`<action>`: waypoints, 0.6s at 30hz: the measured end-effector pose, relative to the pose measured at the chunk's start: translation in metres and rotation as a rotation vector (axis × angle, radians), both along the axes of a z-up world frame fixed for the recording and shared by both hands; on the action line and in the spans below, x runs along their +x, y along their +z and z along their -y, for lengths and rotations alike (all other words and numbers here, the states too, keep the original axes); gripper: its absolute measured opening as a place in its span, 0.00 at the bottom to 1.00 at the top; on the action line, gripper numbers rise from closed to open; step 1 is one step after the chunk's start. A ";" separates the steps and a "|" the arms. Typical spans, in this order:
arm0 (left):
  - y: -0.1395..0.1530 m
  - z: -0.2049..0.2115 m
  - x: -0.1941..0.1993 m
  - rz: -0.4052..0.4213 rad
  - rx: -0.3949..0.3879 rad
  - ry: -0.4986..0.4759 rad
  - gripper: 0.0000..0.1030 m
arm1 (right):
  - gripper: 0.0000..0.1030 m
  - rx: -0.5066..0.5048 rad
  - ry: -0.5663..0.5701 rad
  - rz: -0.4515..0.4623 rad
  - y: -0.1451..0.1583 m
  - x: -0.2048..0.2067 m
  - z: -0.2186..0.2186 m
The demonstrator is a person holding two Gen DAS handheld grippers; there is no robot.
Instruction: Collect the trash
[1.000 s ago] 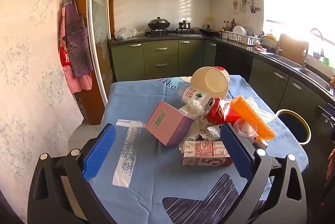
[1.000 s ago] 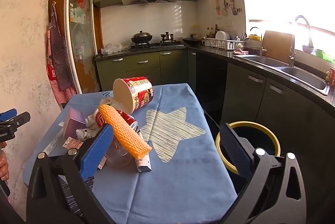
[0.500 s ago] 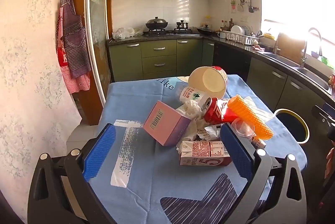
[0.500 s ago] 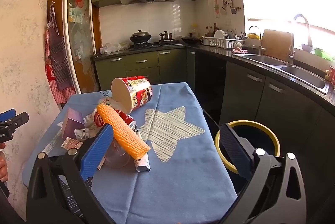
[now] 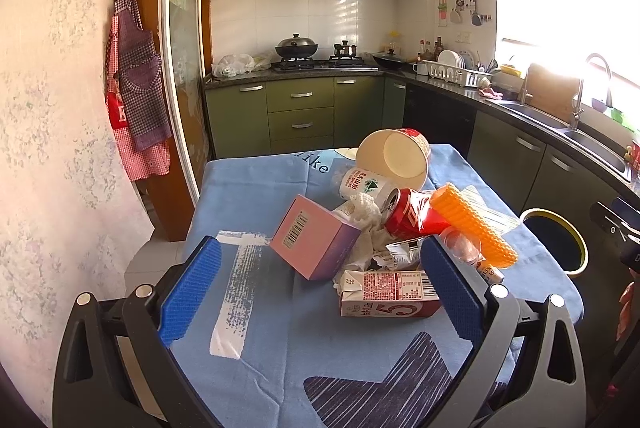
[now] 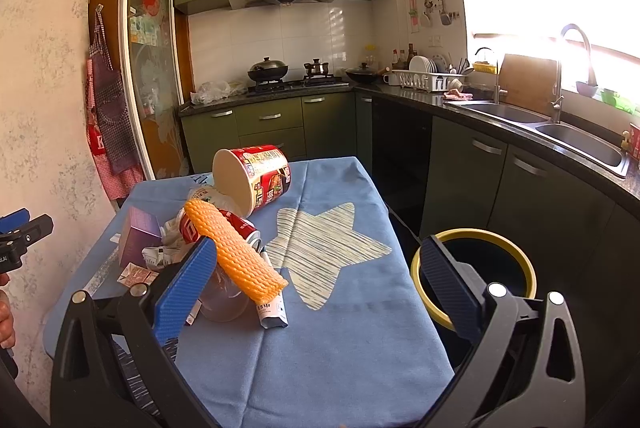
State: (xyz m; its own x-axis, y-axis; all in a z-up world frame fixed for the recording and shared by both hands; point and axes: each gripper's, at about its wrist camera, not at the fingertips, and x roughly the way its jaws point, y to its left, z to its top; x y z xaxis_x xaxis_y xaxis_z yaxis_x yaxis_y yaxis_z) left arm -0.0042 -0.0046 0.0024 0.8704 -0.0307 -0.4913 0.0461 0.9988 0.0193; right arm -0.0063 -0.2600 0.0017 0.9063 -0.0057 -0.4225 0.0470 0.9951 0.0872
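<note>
Trash is heaped on the blue tablecloth (image 5: pixel 256 196), both the left gripper (image 5: pixel 320 288) and right gripper (image 6: pixel 320 288) gape empty, so I judge picking not yet begun; next, close on the red-and-white milk carton (image 5: pixel 390 294), then carry it to the yellow-rimmed black bin (image 6: pixel 476 234)

checked apron (image 5: pixel 136 84) hanging on wall, wok (image 5: pixel 296 46) on stove, dish rack (image 6: pixel 428 78) beside sink (image 6: pixel 560 140)

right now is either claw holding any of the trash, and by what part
Nothing is held. The left claw and the right claw are both open and empty, short of the trash pile on the blue tablecloth.
</note>
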 end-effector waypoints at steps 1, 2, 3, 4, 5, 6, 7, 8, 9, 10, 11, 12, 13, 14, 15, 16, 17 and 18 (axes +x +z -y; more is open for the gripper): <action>0.000 0.000 0.000 0.000 -0.002 -0.001 0.96 | 0.94 0.001 0.000 0.000 0.000 0.000 0.000; 0.001 0.000 0.000 0.000 -0.003 -0.002 0.96 | 0.94 0.002 -0.001 0.000 0.000 0.000 0.000; 0.001 0.000 0.000 0.000 -0.003 -0.003 0.96 | 0.94 0.003 -0.001 0.000 0.000 0.000 0.000; 0.001 0.000 0.000 0.000 -0.003 -0.004 0.96 | 0.94 0.002 -0.002 -0.001 -0.001 0.001 0.001; 0.002 0.000 -0.001 -0.001 -0.002 -0.005 0.96 | 0.94 0.003 -0.003 0.000 -0.001 0.001 0.001; 0.002 0.000 0.000 -0.001 -0.002 -0.006 0.96 | 0.94 0.005 -0.003 0.000 -0.001 0.000 0.001; 0.002 0.000 -0.001 -0.001 -0.002 -0.007 0.96 | 0.94 0.004 -0.003 0.000 -0.001 0.000 0.001; 0.003 0.000 -0.001 0.000 -0.002 -0.008 0.96 | 0.94 0.003 -0.004 0.000 -0.001 0.001 0.001; 0.003 0.001 -0.001 0.001 -0.002 -0.009 0.96 | 0.94 0.002 -0.005 0.001 -0.001 0.001 0.001; 0.003 0.000 -0.001 0.002 -0.002 -0.009 0.96 | 0.94 0.001 -0.006 0.001 -0.001 0.001 0.001; 0.004 0.000 -0.002 0.003 -0.002 -0.010 0.96 | 0.94 0.003 -0.005 0.000 -0.001 0.001 0.001; 0.003 0.000 -0.002 0.003 -0.002 -0.010 0.96 | 0.94 0.004 -0.005 0.001 -0.001 0.001 0.001; 0.003 0.000 -0.002 0.003 -0.004 -0.010 0.96 | 0.94 0.004 -0.005 0.000 -0.001 0.001 0.001; 0.004 0.000 -0.002 0.002 -0.005 -0.010 0.96 | 0.94 0.003 -0.006 0.000 -0.001 0.001 0.000; 0.004 0.000 -0.002 0.002 -0.006 -0.010 0.96 | 0.94 0.002 -0.006 0.000 -0.001 0.001 0.000; 0.004 0.000 -0.002 0.003 -0.007 -0.010 0.96 | 0.94 0.003 -0.006 -0.001 -0.002 0.001 0.000; 0.004 0.000 -0.002 0.004 -0.009 -0.010 0.96 | 0.94 0.005 -0.006 -0.001 -0.002 0.001 0.001; 0.004 0.000 -0.002 0.005 -0.011 -0.010 0.96 | 0.94 0.006 -0.006 -0.001 -0.002 0.001 0.001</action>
